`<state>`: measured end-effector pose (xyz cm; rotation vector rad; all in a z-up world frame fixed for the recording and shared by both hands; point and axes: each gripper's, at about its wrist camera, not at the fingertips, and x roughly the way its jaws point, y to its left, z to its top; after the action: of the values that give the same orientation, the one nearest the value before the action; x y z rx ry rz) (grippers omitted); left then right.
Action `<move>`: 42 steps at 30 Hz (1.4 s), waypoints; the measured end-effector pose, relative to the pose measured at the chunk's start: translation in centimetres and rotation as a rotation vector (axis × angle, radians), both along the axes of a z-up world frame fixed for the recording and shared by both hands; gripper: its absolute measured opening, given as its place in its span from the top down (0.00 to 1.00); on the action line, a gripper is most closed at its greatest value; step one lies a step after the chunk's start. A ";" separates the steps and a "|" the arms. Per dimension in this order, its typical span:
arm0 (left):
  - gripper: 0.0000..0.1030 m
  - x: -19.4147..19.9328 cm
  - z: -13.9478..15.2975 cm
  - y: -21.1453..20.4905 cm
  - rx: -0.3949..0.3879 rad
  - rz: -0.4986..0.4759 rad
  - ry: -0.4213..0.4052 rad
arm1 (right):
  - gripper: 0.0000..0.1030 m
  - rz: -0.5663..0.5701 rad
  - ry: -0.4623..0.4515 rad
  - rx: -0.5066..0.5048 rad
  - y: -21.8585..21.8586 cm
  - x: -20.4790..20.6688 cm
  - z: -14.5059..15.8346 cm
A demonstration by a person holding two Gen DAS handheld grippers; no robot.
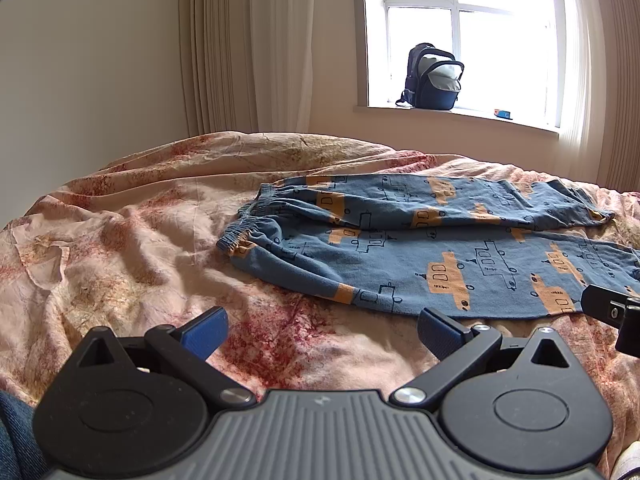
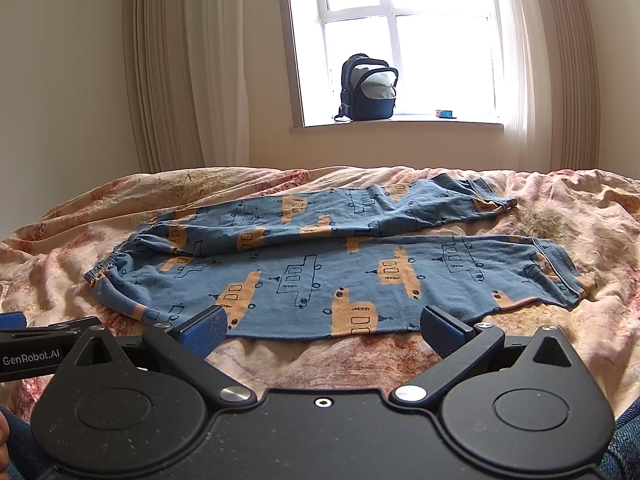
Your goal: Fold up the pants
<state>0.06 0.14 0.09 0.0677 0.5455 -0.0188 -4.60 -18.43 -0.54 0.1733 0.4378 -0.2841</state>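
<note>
Blue-padded jaws are standing wide apart on both tools, the left gripper (image 1: 322, 332) hovering over bare quilt short of the waistband and the right gripper (image 2: 323, 330) hanging just before the near edge of the pajama pants (image 2: 320, 276), neither holding anything. Printed with orange and outlined vehicles, the blue pants are lying spread lengthwise across the rumpled floral bed quilt (image 1: 120, 248), elastic waistband (image 1: 240, 232) to the left, the two cuffs to the right, the legs side by side and slightly parted. Folding appears not yet begun; the next move likely calls for pinching the near leg at waist and cuff and laying it over the far one. Nothing is blocking the way, though the wrinkled quilt could snag in a low pinch. A navy backpack (image 2: 368, 88) is sitting on the windowsill (image 2: 400, 125) between drawn curtains.
</note>
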 end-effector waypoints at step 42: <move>0.00 0.4 -0.6 0.3 -0.023 0.008 0.049 | 0.00 0.000 0.044 0.002 0.3 0.4 -0.6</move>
<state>0.45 0.42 -0.49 0.0430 0.5948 -0.0185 -4.17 -18.15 -1.14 0.1688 0.4815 -0.2875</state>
